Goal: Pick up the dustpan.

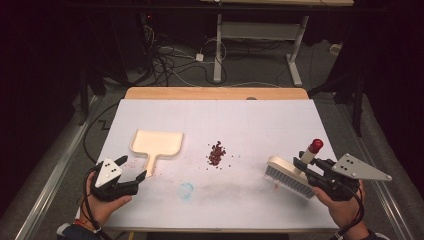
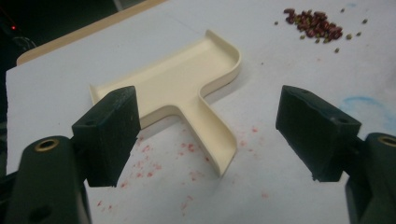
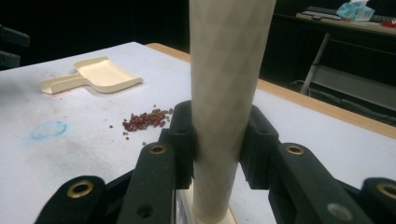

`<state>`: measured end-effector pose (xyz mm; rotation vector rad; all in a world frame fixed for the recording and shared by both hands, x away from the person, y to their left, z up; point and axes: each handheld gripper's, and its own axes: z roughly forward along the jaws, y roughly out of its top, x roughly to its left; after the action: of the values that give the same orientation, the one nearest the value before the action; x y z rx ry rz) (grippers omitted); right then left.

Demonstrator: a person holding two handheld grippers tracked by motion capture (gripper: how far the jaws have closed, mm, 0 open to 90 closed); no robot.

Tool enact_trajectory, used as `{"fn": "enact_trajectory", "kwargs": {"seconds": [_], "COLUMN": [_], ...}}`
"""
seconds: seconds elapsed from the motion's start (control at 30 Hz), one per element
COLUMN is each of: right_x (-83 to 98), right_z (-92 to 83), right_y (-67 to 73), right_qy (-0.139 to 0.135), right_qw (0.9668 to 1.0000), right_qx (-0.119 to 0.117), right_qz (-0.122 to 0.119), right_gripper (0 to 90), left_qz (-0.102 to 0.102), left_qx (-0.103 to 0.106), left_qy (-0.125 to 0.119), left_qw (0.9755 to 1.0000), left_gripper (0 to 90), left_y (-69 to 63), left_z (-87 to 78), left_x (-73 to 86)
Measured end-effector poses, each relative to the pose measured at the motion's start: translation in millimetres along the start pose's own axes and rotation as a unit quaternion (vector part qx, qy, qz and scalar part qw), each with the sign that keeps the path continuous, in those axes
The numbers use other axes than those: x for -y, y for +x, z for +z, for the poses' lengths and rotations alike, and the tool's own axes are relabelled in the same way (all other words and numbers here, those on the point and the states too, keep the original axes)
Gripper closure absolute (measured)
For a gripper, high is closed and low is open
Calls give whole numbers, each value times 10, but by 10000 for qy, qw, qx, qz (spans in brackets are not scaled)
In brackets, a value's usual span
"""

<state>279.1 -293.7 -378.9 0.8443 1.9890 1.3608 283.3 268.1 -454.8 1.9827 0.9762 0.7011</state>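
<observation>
A cream dustpan [image 1: 156, 144] [image 2: 187, 88] [image 3: 95, 74] lies flat on the white table, handle toward the person. My left gripper [image 1: 134, 168] [image 2: 210, 135] hovers open just short of the handle's end, jaws wide on either side of it. A small pile of dark red beans [image 1: 217, 153] [image 2: 314, 22] [image 3: 147, 119] sits mid-table. My right gripper [image 1: 303, 167] [image 3: 218, 140] is shut on the cream handle of a brush [image 1: 289, 175] [image 3: 224, 93] with a red cap [image 1: 315, 145]; its grey bristles rest on the table at the right.
Red specks [image 2: 149, 161] dot the table around the dustpan handle. A blue smudge [image 1: 186, 190] [image 3: 48, 129] marks the table near the front middle. Beyond the table's wooden far edge [image 1: 215, 93] stand cables and a desk frame [image 1: 260, 35] on the floor.
</observation>
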Motion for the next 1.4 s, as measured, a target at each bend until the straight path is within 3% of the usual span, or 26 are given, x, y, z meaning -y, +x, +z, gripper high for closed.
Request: {"fn": "enact_trajectory", "kwargs": {"seconds": [0.17,0.33,0.5,0.53,0.57,0.63,0.73,0.77,0.83,0.97,1.1,1.13,1.27,1.33,1.4], "right_x": [6,-15,-14,-15,-17,-18,-12,-4,-2,5,7,7,0,-6,-8], "right_z": [1,2,14,25,29,40,53,67,72,86,87,87,80,73,71], "right_y": [-9,-12,-9,-3,3,13,14,5,4,8,10,9,13,13,13], "right_qy": [15,-9,1,7,21,32,72,97,111,134,131,129,109,92,93], "right_qw": [10000,10000,10000,10000,10000,10000,10000,9999,9999,9999,9999,9999,9999,10000,9999], "right_qx": [12,49,40,30,27,11,17,14,21,11,2,0,3,6,4], "right_qz": [8,-21,-12,-19,-26,-60,-59,-36,-30,-37,-43,-40,-36,-39,-37], "right_gripper": [702,702,701,701,701,702,701,702,701,701,701,701,701,701,701], "left_qz": [46,-58,-31,-105,-105,-305,-557,-586,-583,-578,-764,-764,-991,-1196,-1289], "left_qx": [50,-65,53,44,44,10,109,201,222,203,109,109,37,81,-7], "left_qy": [61,289,345,632,632,972,1269,1298,1305,1482,1665,1665,1856,1828,1803], "left_qw": [10000,9995,9994,9979,9979,9948,9903,9896,9895,9871,9830,9830,9776,9758,9751], "left_gripper": [209,210,209,209,209,210,210,209,209,211,238,244,260,248,264], "left_y": [-34,-64,-137,-128,-128,-84,-12,11,15,18,38,38,88,125,142], "left_z": [26,-11,6,85,85,180,320,392,426,565,724,724,889,943,973], "left_x": [-6,-45,-108,-111,-111,-97,-77,-89,-101,-133,-157,-157,-155,-152,-168]}}
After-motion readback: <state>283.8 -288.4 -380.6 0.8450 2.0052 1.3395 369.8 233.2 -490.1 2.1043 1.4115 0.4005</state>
